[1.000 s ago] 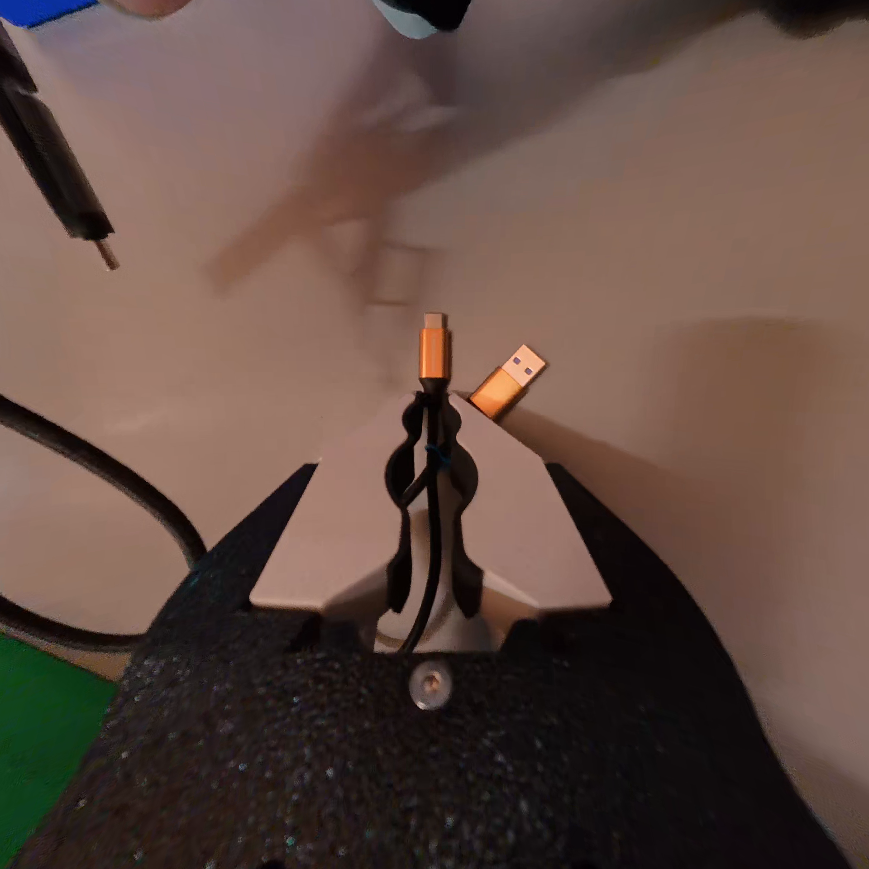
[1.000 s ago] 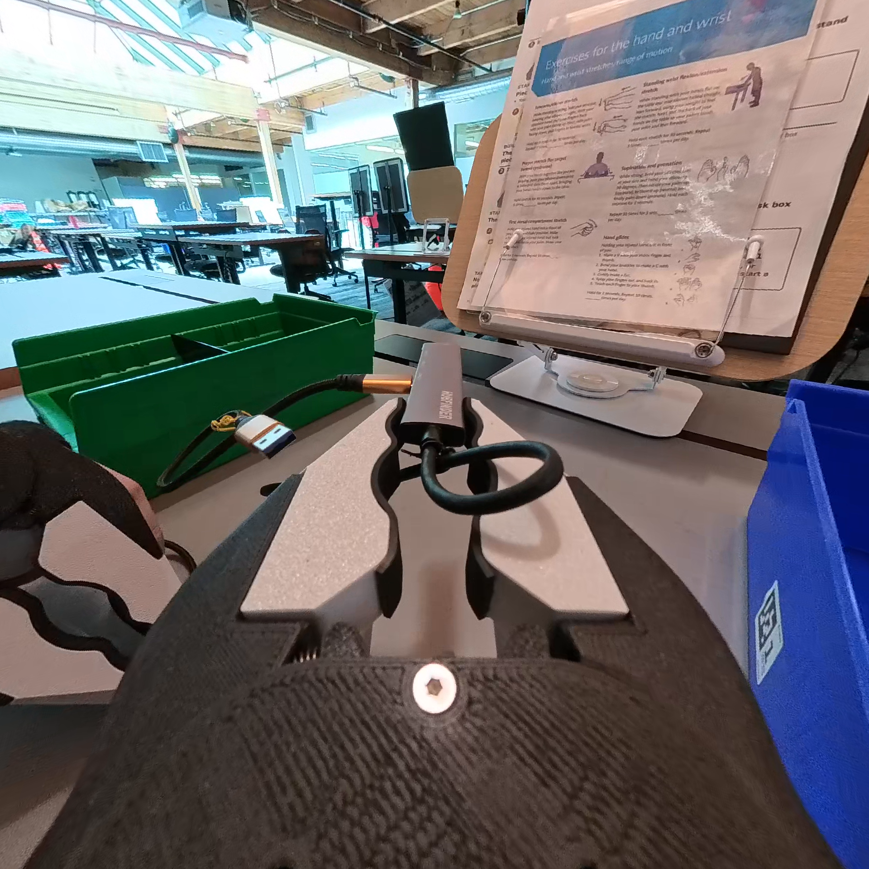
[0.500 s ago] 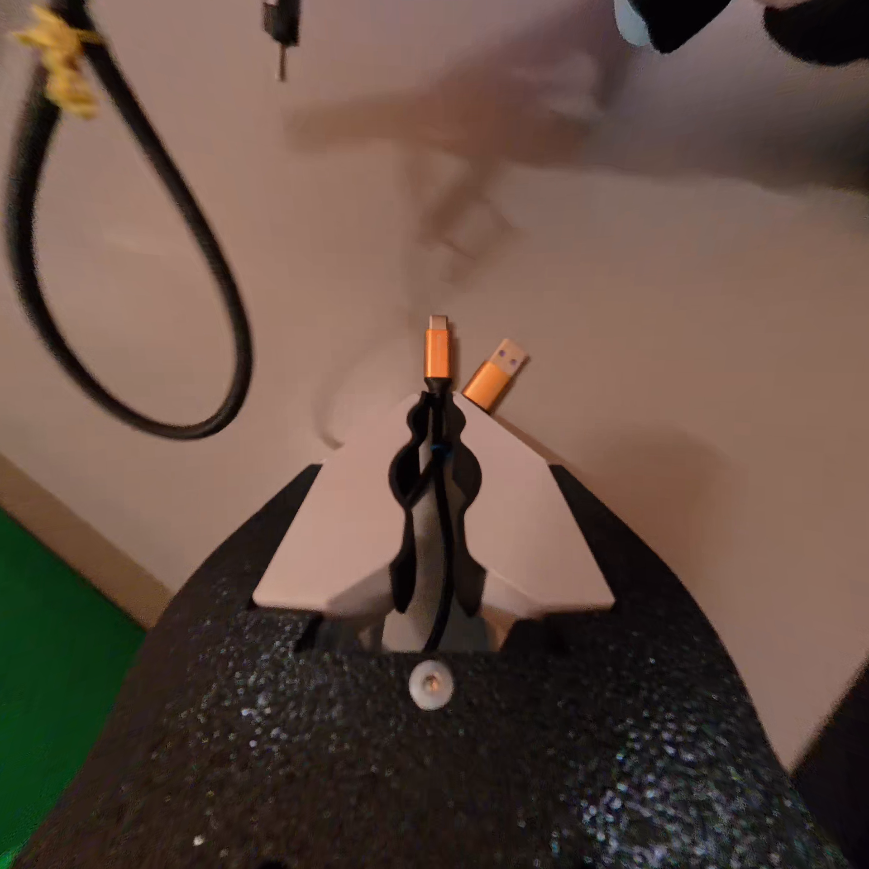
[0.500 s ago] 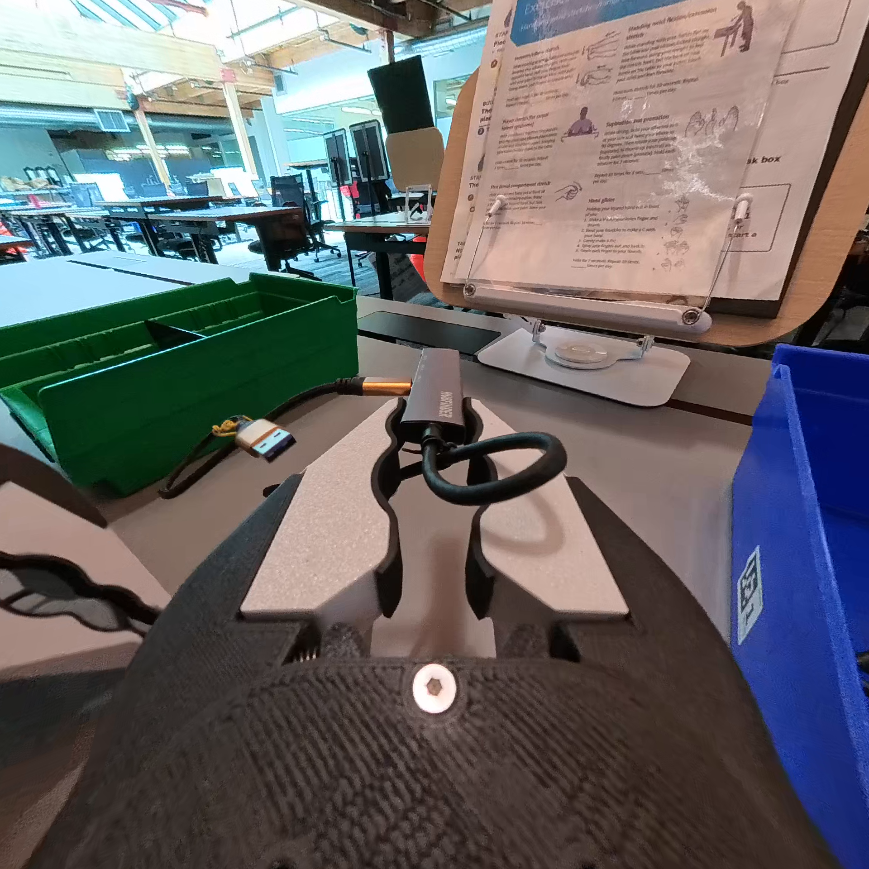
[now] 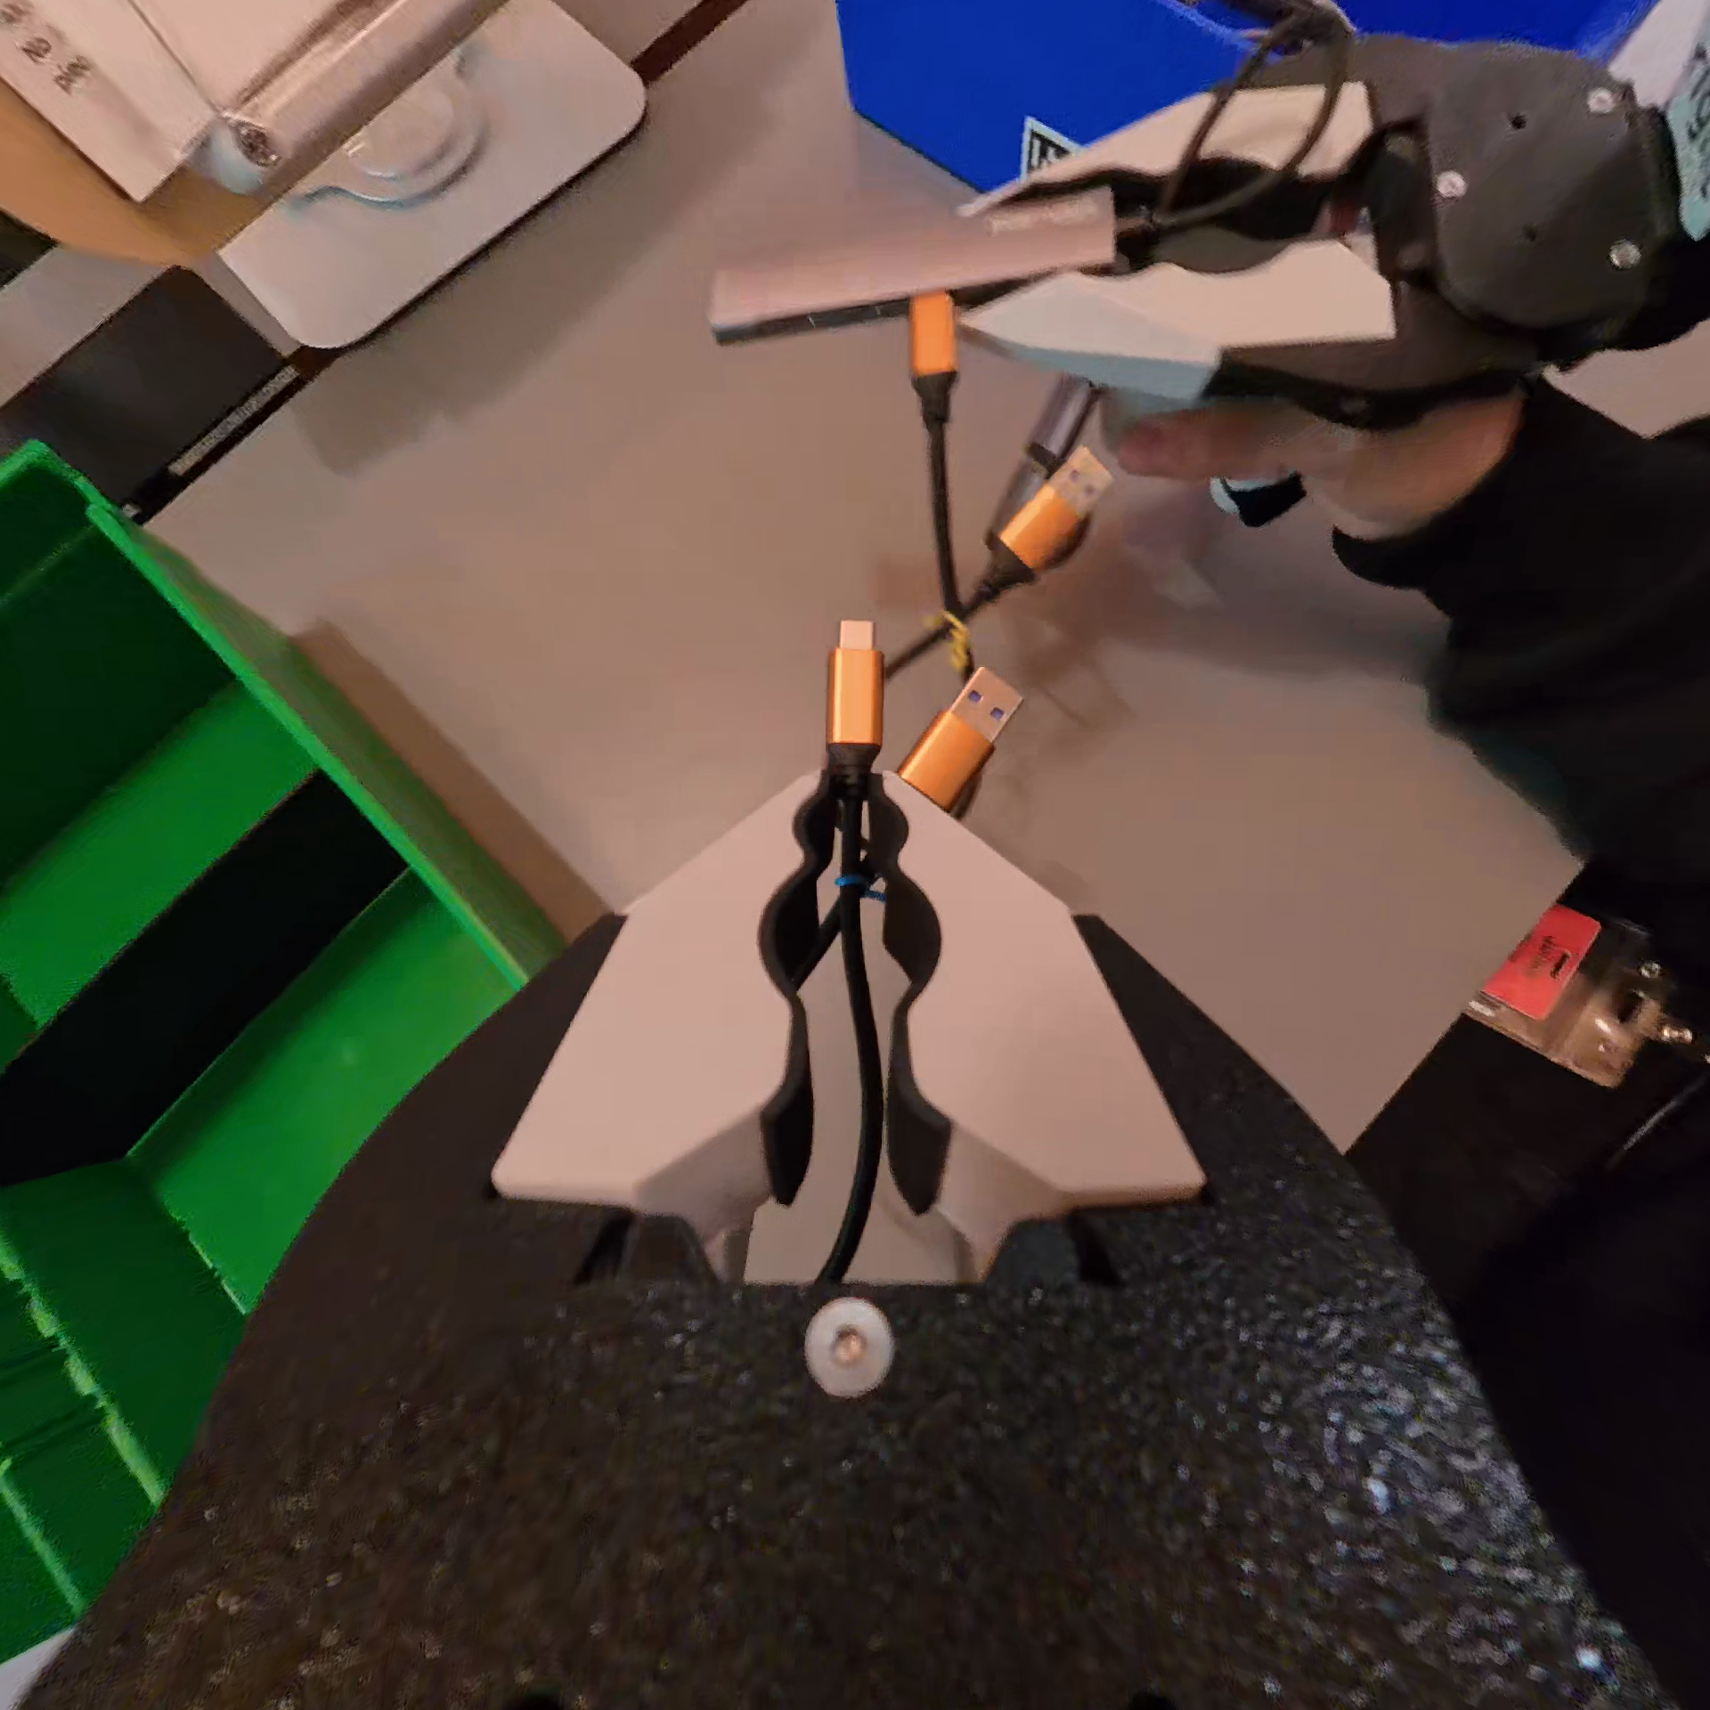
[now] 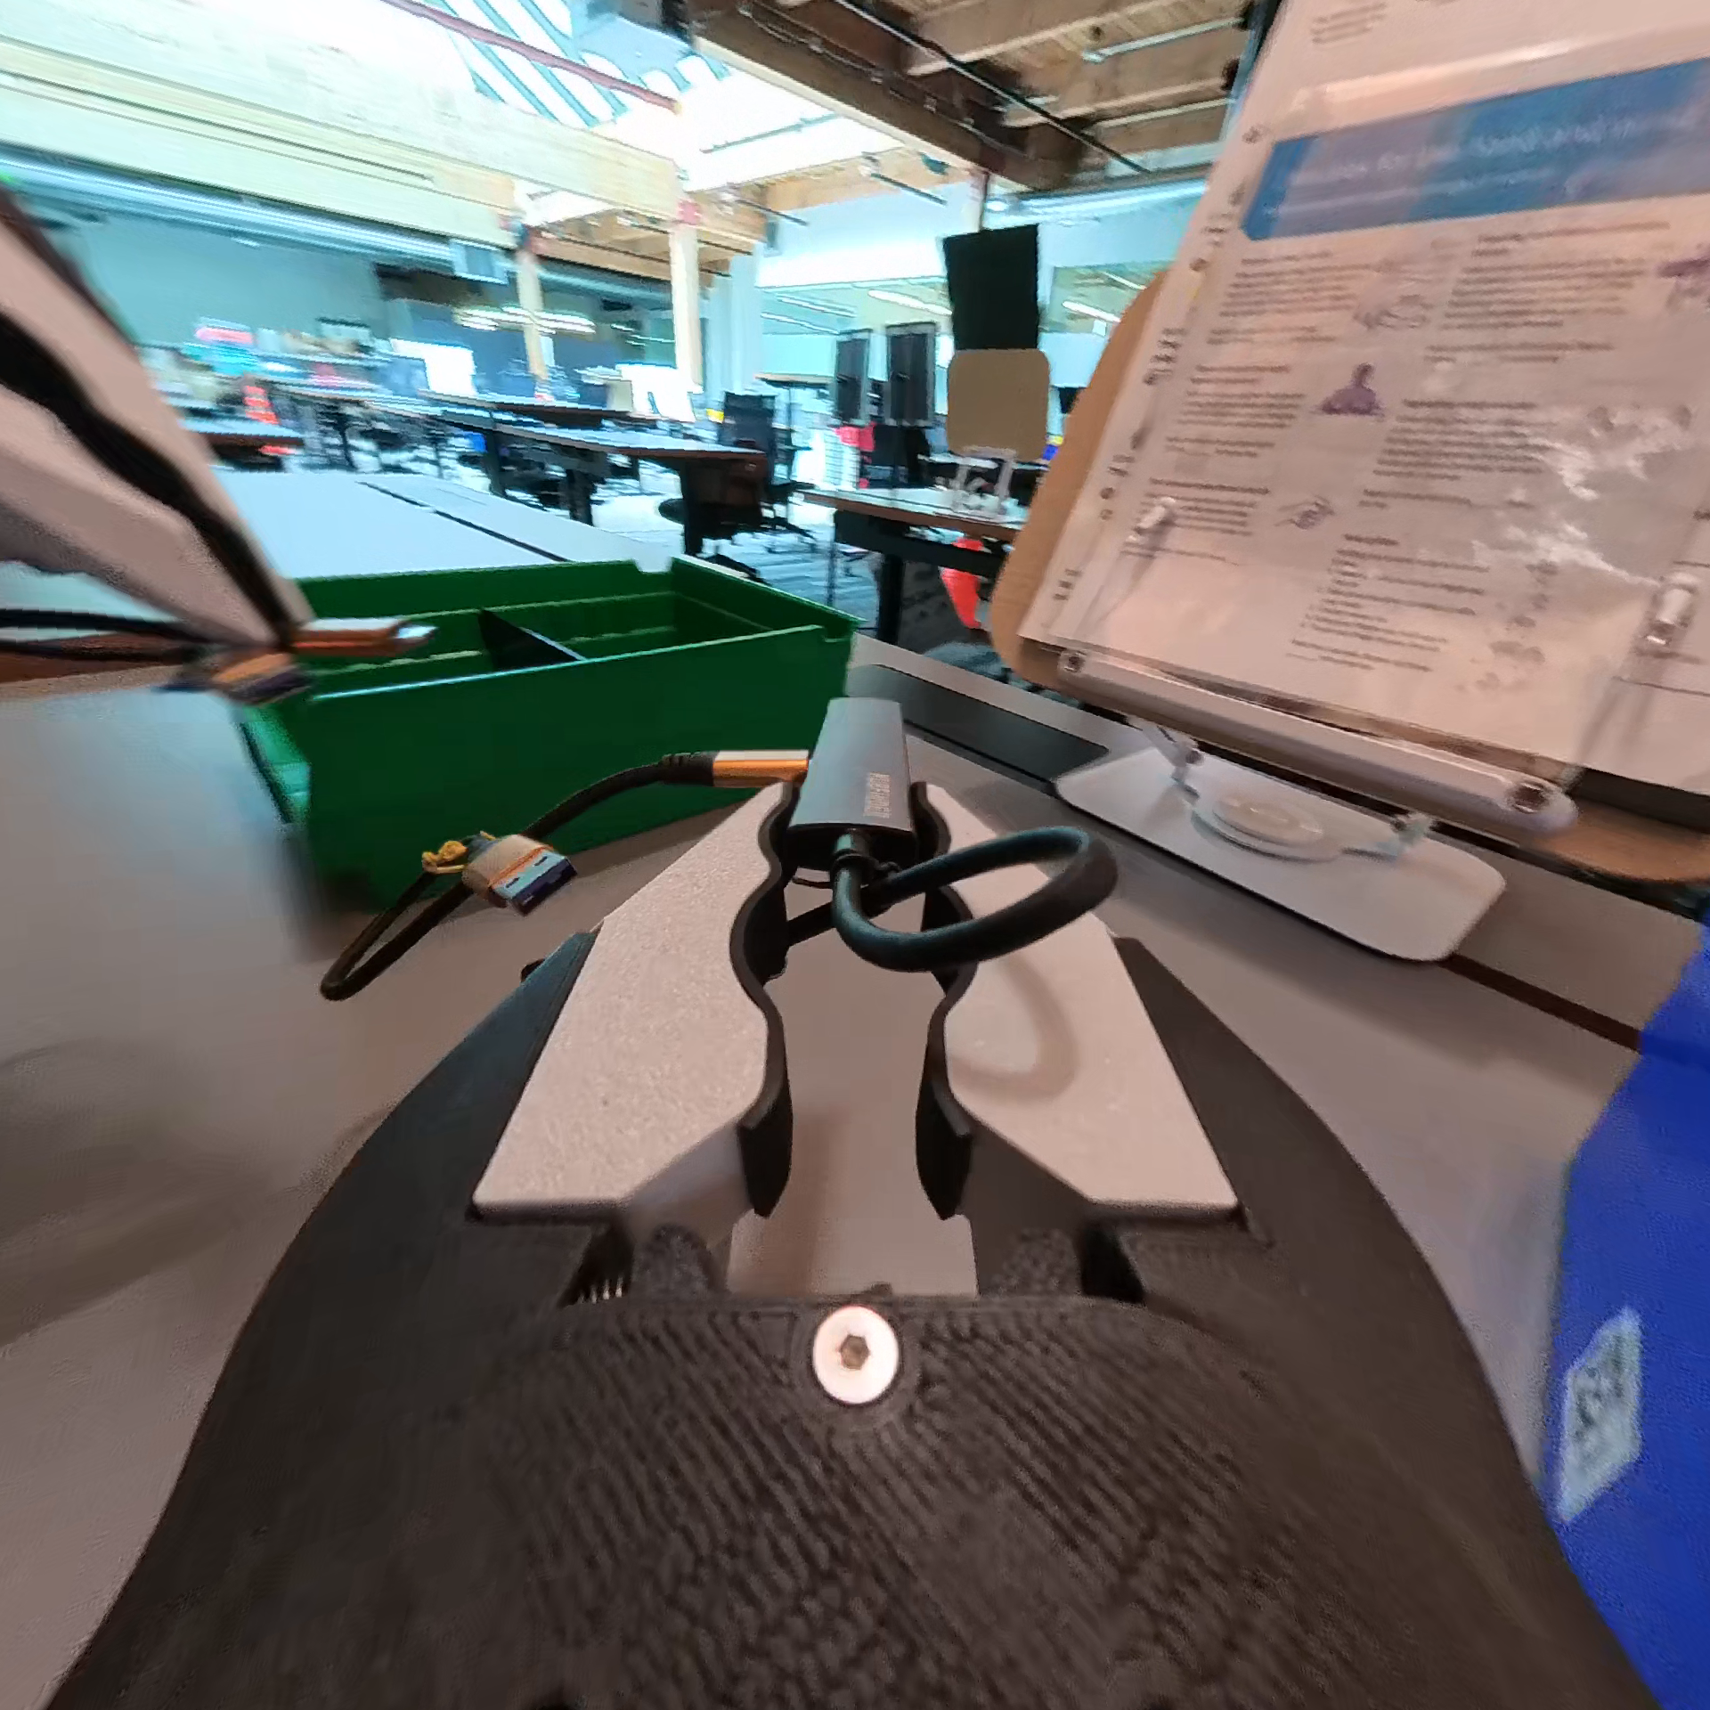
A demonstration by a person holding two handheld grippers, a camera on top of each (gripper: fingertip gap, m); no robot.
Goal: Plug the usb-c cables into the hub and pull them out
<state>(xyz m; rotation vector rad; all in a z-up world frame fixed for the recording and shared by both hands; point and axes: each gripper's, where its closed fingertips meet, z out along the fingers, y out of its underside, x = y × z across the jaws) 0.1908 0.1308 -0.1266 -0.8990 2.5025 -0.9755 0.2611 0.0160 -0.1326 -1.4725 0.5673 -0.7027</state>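
The left gripper (image 5: 856, 786) is closed on a black cable just behind its orange usb-c plug (image 5: 856, 694), which sticks out straight ahead of the fingers with its metal tip bare. The same cable's orange USB-A plug (image 5: 958, 740) pokes out just to the right of the fingers. The right gripper (image 6: 851, 824) is clamped on the rear end of the grey hub (image 6: 856, 763), holding it above the bench (image 5: 555, 518). The hub's own short black lead (image 6: 972, 888) loops over the fingers.

One usb-c plug (image 6: 759, 768) already sits in the hub's side port, and its cable (image 5: 939, 500) hangs down toward the bench. So the step in hand appears to be the second insertion: bringing the held plug to a free port beside the occupied one.

In the left wrist view the hub lies up and to the right of the plug, well apart from it. The next move calls for turning the plug square to the hub's side edge, lining it up with an open port, then pushing straight in while the right gripper braces the hub. Which ports are free cannot be told from here.
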